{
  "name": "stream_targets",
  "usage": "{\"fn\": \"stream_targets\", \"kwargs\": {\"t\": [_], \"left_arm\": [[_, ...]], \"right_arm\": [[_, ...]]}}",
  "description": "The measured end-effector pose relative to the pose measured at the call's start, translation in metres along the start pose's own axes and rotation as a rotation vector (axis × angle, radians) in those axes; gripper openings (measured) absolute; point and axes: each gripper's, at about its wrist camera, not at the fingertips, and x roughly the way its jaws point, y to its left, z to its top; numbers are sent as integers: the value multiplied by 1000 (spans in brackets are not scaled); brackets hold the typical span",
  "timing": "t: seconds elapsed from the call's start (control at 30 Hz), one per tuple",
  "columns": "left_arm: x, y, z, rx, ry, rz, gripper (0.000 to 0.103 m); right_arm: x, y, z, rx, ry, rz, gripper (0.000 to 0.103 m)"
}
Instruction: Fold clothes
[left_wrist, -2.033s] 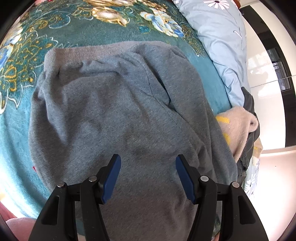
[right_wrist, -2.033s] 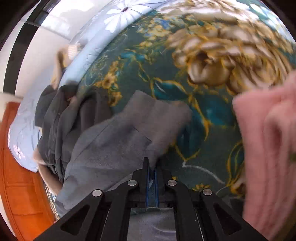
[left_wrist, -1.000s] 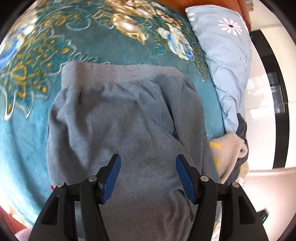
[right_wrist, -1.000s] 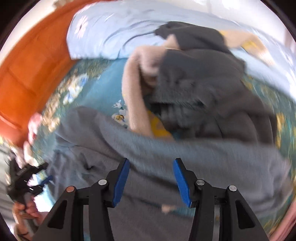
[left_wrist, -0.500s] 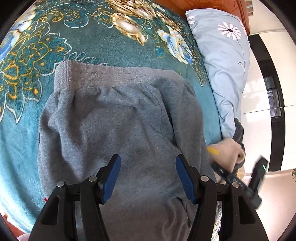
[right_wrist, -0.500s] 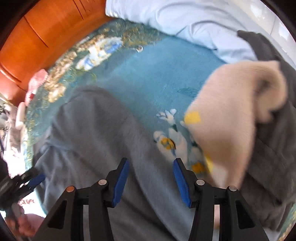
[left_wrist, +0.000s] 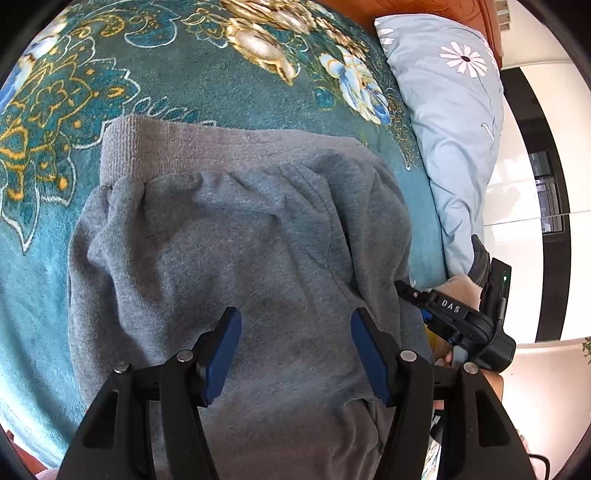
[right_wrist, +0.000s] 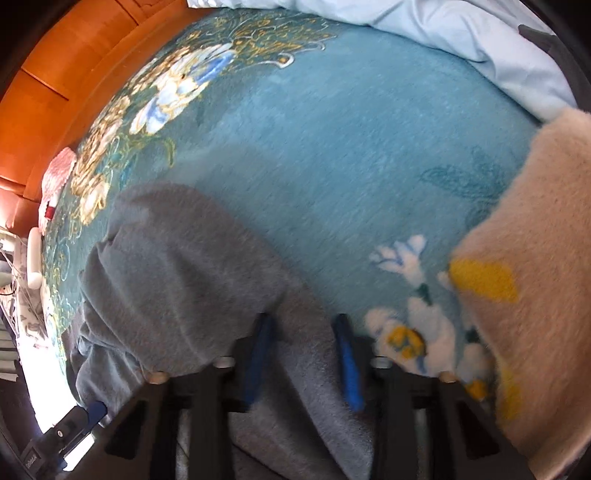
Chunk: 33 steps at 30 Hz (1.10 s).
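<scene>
Grey sweatpants (left_wrist: 236, 236) lie on the teal flowered blanket (left_wrist: 184, 66), ribbed waistband at the far end. My left gripper (left_wrist: 295, 336) hovers open over the middle of the pants, holding nothing. My right gripper (right_wrist: 304, 354) is partly closed, its blue pads on either side of the pants' right edge (right_wrist: 192, 280); the view is blurred. It also shows in the left wrist view (left_wrist: 454, 321) at the pants' right side.
A light blue flowered pillow (left_wrist: 454, 122) lies at the right edge of the bed. A beige fleece garment with yellow marks (right_wrist: 524, 258) and a dark grey one (right_wrist: 546, 37) lie just right of the pants. An orange wooden headboard (right_wrist: 59, 85) stands behind.
My right gripper let go of the pant leg, opened, swung round to the pants' right edge and its jaws have narrowed there. My left gripper stayed open above the pants.
</scene>
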Motion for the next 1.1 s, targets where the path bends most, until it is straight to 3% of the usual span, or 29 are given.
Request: {"fn": "stream_targets", "kwargs": {"t": [0.03, 0.1, 0.2, 0.43, 0.53, 0.67, 0.83, 1.0, 1.07, 1.1], "left_arm": [[1, 1, 1, -6, 2, -1, 63], [2, 4, 2, -20, 11, 0, 63], [4, 8, 2, -40, 43, -36, 63], [-18, 14, -4, -92, 0, -138, 63], [-32, 16, -7, -105, -47, -173, 63], [-51, 23, -10, -123, -92, -191, 63], [-61, 20, -13, -82, -105, -189, 64], [-58, -1, -15, 42, -88, -98, 64], [-51, -15, -16, 114, -62, -28, 64], [-48, -21, -17, 150, -47, 3, 64]], "right_arm": [[-1, 3, -2, 0, 1, -6, 7], [-10, 10, -6, -6, -20, -16, 6], [-45, 21, -14, -26, -129, 7, 6], [-133, 72, -59, -216, -331, 64, 6], [-139, 105, -99, -358, -356, 75, 6], [-112, 127, -159, -459, -276, 87, 6], [-70, 116, -196, -318, -185, 182, 7], [-65, 98, -206, -178, -178, 231, 12], [-79, 79, -210, -108, -211, 260, 33], [-87, 68, -213, -72, -231, 276, 37]]}}
